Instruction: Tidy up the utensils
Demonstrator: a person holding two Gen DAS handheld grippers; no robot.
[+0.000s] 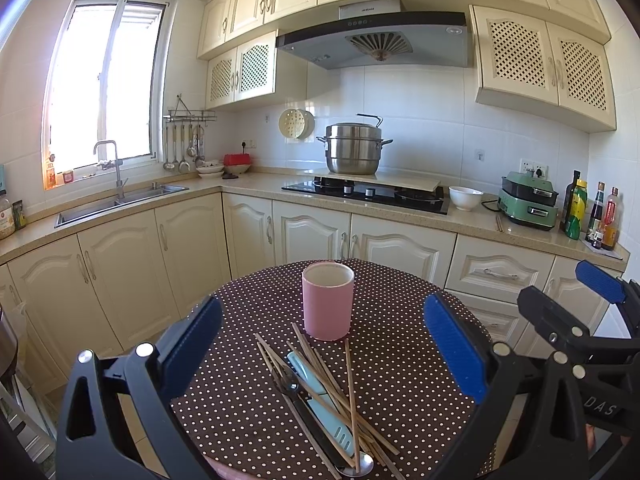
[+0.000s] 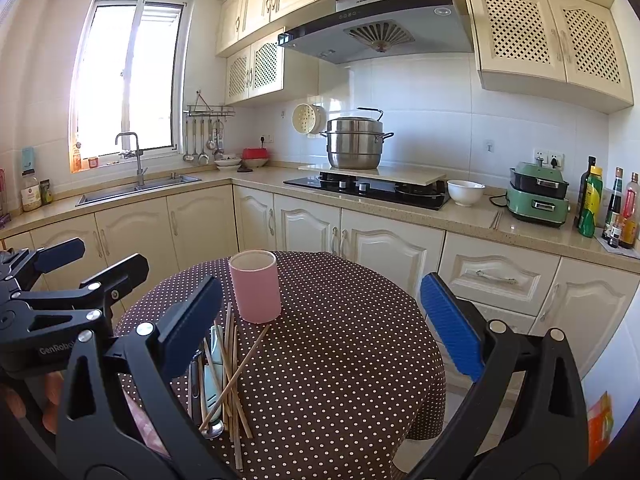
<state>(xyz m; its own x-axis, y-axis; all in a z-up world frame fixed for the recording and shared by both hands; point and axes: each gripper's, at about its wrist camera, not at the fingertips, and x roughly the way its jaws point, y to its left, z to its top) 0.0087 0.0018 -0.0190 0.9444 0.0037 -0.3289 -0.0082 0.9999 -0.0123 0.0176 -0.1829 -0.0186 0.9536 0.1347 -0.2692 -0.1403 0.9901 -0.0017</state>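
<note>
So there's a small round table with a brown polka-dot tablecloth (image 1: 400,360) sitting in the middle of a cream-cabinet kitchen, and both grippers hang over its near edge with nothing in them. The left gripper (image 1: 324,350) has its blue-padded jaws spread wide, holding nothing, and the utensil pile sits on the cloth right between and below them. The right gripper (image 2: 320,328) is spread just as wide and also empty, off to the right of the pile; its left finger (image 2: 188,320) partly covers the pile in the right wrist view. The pile itself is a loose, crisscrossed heap of wooden chopsticks (image 1: 320,380) lying over a light-blue-handled utensil (image 1: 320,396), a dark fork (image 1: 290,386), and a metal spoon bowl (image 1: 360,464) at the near end. Can't tell exactly how many chopsticks, they overlap too much. Just behind the heap stands an upright pink cup (image 1: 328,300), empty as far as I can see, with a couple of chopstick tips almost at its base. In the background there's a steel steamer pot (image 1: 354,148) on a board over the stove (image 1: 368,194), a white bowl (image 1: 465,197) beside it, a green appliance (image 1: 528,204) and some bottles (image 1: 592,216) at the right, and the sink (image 1: 120,200) under the window.
</note>
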